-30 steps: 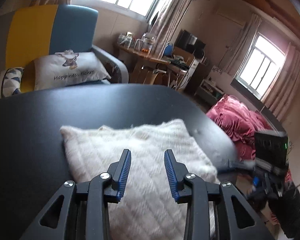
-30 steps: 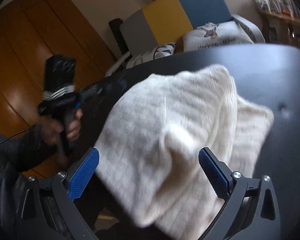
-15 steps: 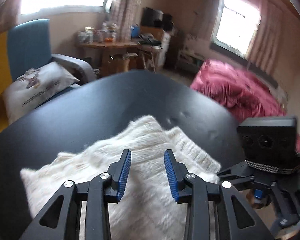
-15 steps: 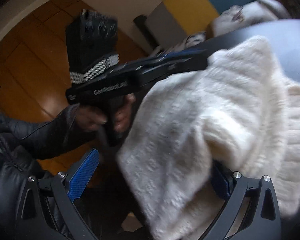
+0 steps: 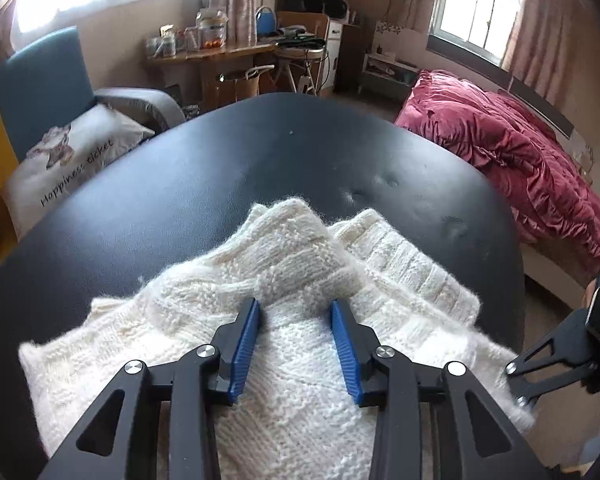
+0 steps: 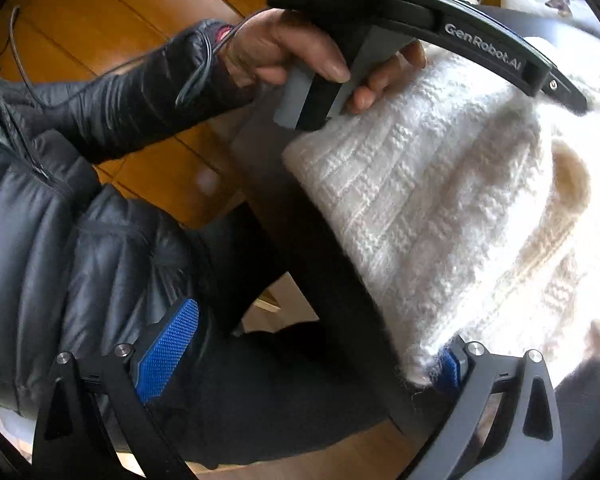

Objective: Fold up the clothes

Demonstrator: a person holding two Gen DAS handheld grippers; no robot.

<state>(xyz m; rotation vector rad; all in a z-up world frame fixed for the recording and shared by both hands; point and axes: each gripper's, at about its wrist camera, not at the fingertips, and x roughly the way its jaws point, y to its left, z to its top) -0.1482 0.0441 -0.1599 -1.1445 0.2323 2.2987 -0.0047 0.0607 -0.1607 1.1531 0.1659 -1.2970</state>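
Left wrist — fuzzy cable-knit sweater

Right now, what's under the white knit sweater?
The white knit sweater lies folded on the black table, its near edge overhanging the rim. Whatever sits between its layers or beneath them is covered.

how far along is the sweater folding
Done: the white knit sweater already lies doubled into a compact stack on the black table.
In hand: the left gripper, jaws just opening, sits on top gripping nothing; the right gripper stands open at the near edge.
Left: squaring the uneven far corners, perhaps one last fold.
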